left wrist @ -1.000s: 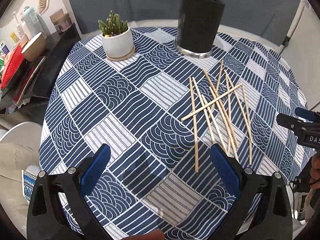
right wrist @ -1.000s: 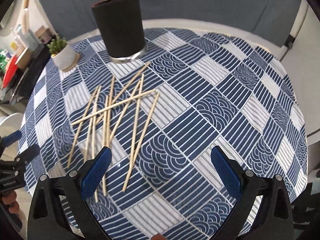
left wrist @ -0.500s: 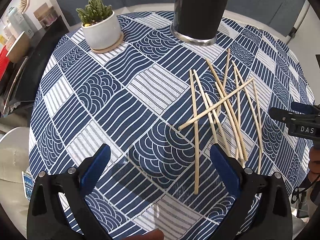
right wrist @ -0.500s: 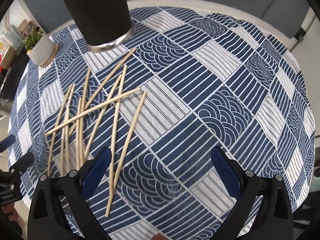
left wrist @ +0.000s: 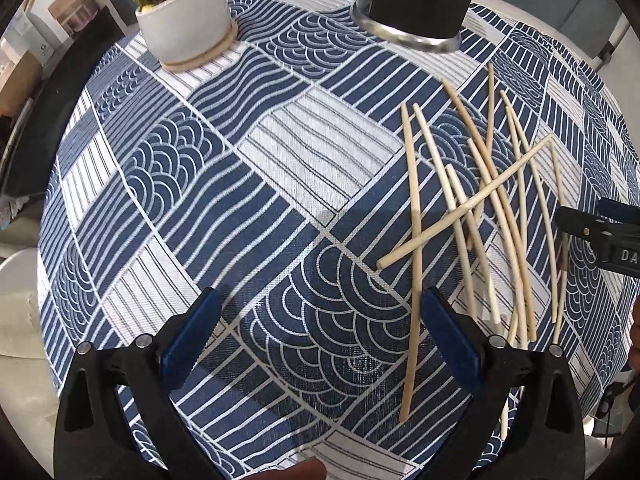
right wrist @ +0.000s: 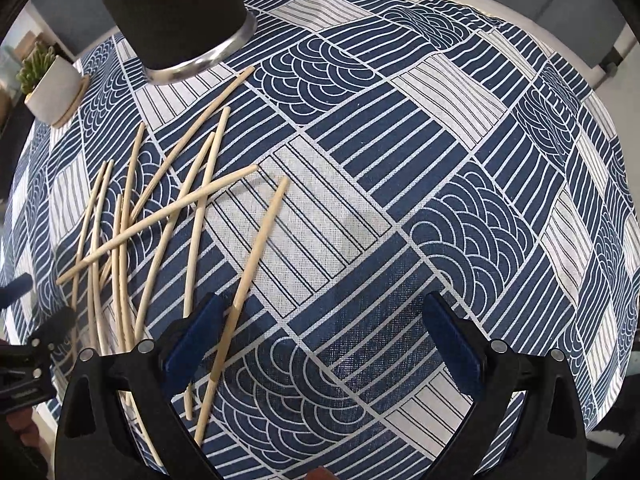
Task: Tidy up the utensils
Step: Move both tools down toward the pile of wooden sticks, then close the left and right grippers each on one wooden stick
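Note:
Several wooden chopsticks (left wrist: 476,208) lie scattered and crossed on the blue patterned tablecloth (left wrist: 248,184). They also show in the right wrist view (right wrist: 160,220). A tall black holder with a metal base (left wrist: 416,4) stands behind them, also in the right wrist view (right wrist: 168,16). My left gripper (left wrist: 316,332) is open and empty, low over the cloth, left of the pile. My right gripper (right wrist: 320,332) is open and empty, with one chopstick (right wrist: 244,292) running between its fingers near the left one. Its tip also shows at the left wrist view's right edge (left wrist: 600,232).
A white pot with a green succulent (left wrist: 184,20) stands at the back left on a coaster, also in the right wrist view (right wrist: 52,84). The round table's edge curves close on all sides. Clutter sits beyond the left edge.
Both grippers have moved forward and down toward the table. The chopsticks and holder appear larger and closer. Nothing on the table has moved.

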